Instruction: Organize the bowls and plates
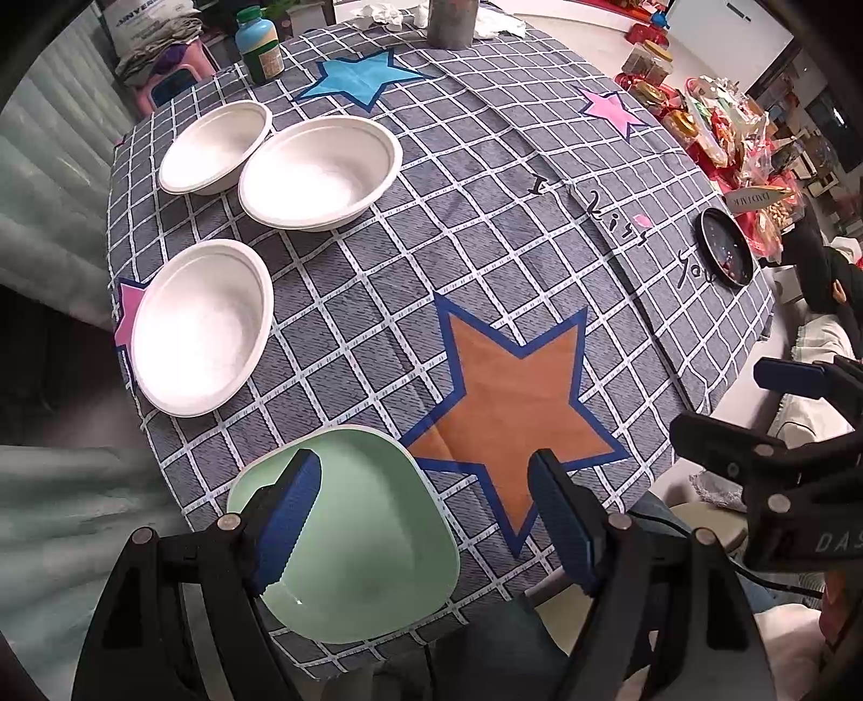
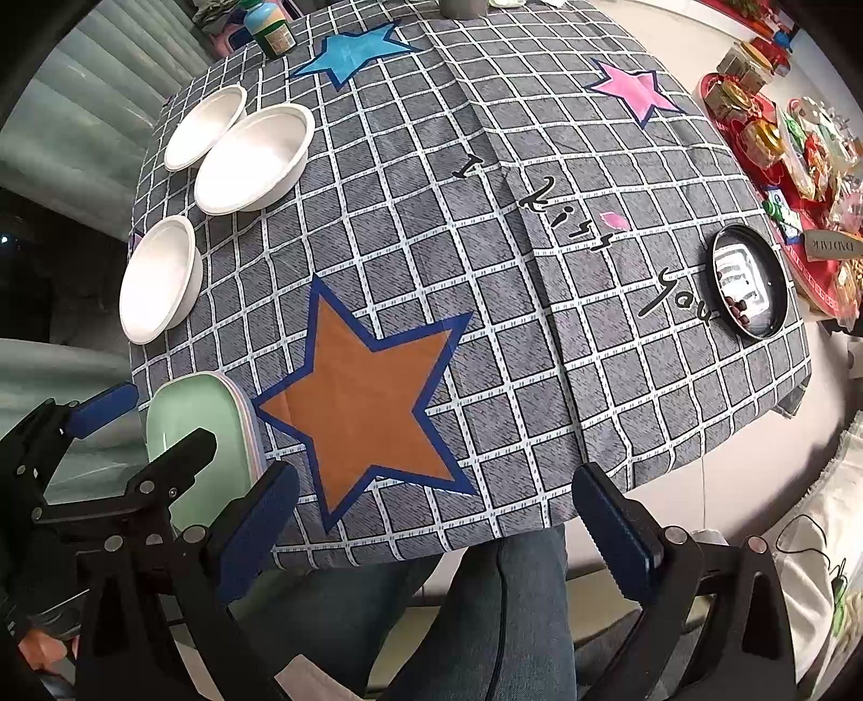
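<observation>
On the bench, a grey checked cloth (image 2: 485, 269) printed with a large orange, blue-edged star (image 2: 367, 399) carries script that reads "I kiss you" beside that star. Just left of the star at the near edge lies a pale green, rounded-square plastic plate (image 1: 372, 534), with pinkish rims of other plates showing under it in the right wrist view. Beyond the star on the left sit three white, round disposable bowls: one alone (image 1: 202, 326) nearest the green plate, two more (image 1: 321, 172) (image 1: 216, 145) touching each other farther back. Far right of the star a black round dish (image 2: 750, 280) sits near the cloth's edge. A green bottle with a yellow label (image 1: 260, 46) stands beyond the bowls; its writing is too small to read. The left gripper (image 1: 426, 517) hangs above the green plate and star with jaws wide apart, holding nothing. The right gripper (image 2: 437, 531) hangs over the bench's near edge, jaws wide apart and empty.
</observation>
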